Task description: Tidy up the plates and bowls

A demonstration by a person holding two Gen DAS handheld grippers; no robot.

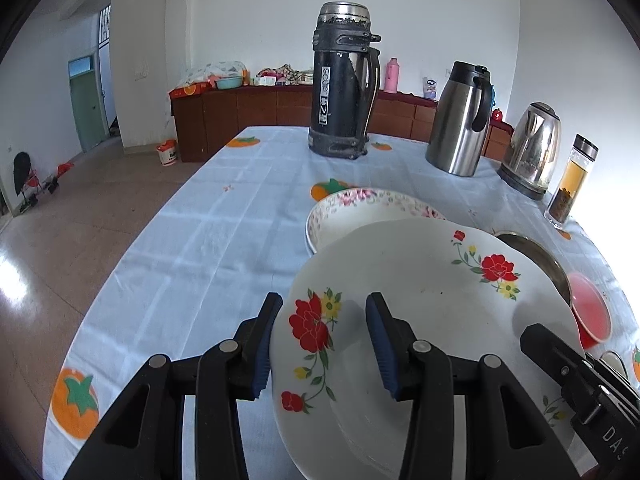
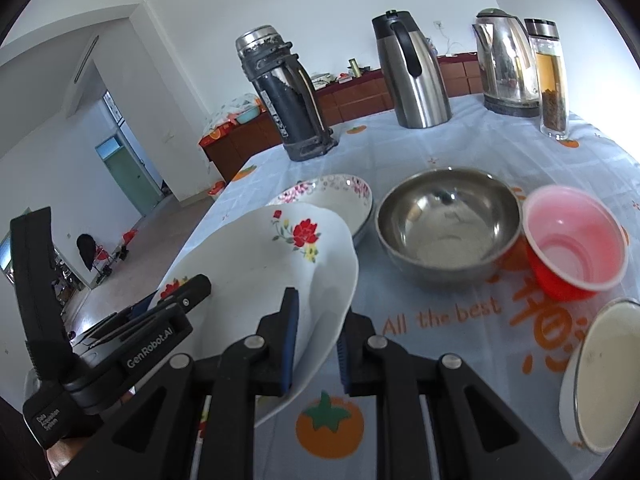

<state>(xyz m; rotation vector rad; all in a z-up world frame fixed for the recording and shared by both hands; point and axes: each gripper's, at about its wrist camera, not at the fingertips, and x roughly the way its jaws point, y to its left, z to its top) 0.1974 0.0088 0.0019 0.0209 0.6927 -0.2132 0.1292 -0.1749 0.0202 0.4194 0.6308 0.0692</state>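
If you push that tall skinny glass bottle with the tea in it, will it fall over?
Probably, yes. The tall clear glass bottle with amber tea stands upright on a narrow base, so a push near its silver cap would likely tip it. It looks like glass, so it may crack. The tea inside probably makes it fairly heavy for its size.

Walls (image 1: 420,20): white, plain.
Floor (image 1: 60,240): glossy brown tile, left of table.
Sideboard (image 1: 248,116): dark wood, against wall behind table.
Door (image 1: 86,110): green, far left of sideboard.
Light: daylight glare, right of table.

left hand-held gripper (image 1: 322,344) | astride rose plate (image 1: 420,320) rim | plate tilted
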